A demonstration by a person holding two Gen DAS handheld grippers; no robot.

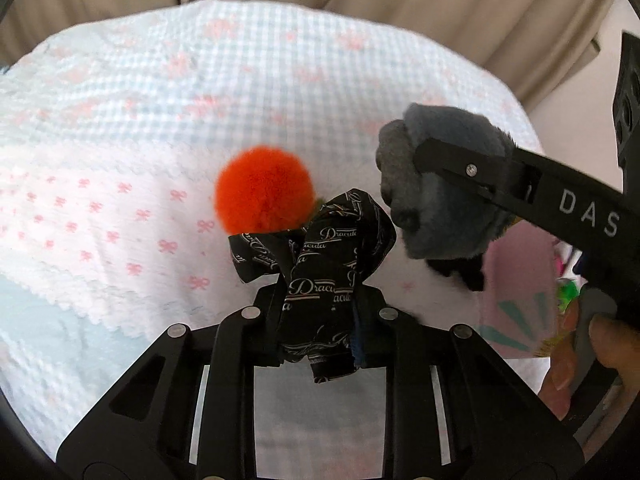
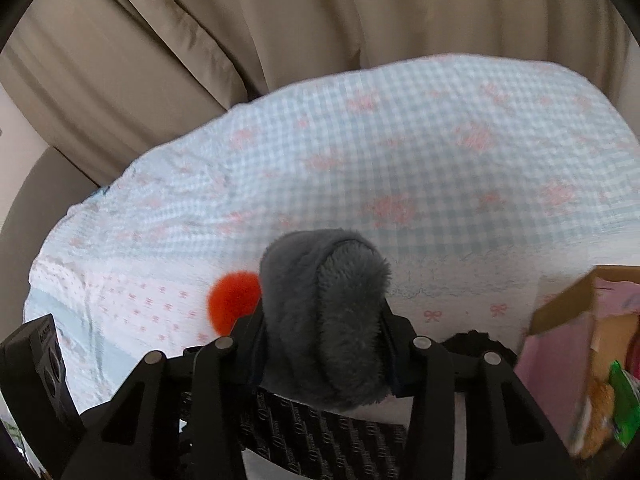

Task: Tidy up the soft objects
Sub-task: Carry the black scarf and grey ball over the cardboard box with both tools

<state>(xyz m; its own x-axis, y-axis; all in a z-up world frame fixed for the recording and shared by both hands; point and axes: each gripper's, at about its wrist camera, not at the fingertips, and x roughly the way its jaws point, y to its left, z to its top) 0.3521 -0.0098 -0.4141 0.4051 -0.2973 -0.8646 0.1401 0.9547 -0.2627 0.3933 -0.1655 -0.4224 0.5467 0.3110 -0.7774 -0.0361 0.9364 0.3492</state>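
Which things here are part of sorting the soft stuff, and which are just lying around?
Part of the job:
- black printed cloth, clamped in the left hand-held gripper
- grey plush piece, clamped in the right hand-held gripper
- orange pom-pom
- cardboard box

Just lying about:
- checked blanket
- beige curtain

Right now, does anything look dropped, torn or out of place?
Nothing stands out. The left gripper holds the black cloth, the right gripper holds the grey plush, and the orange pompom is beside the cloth.
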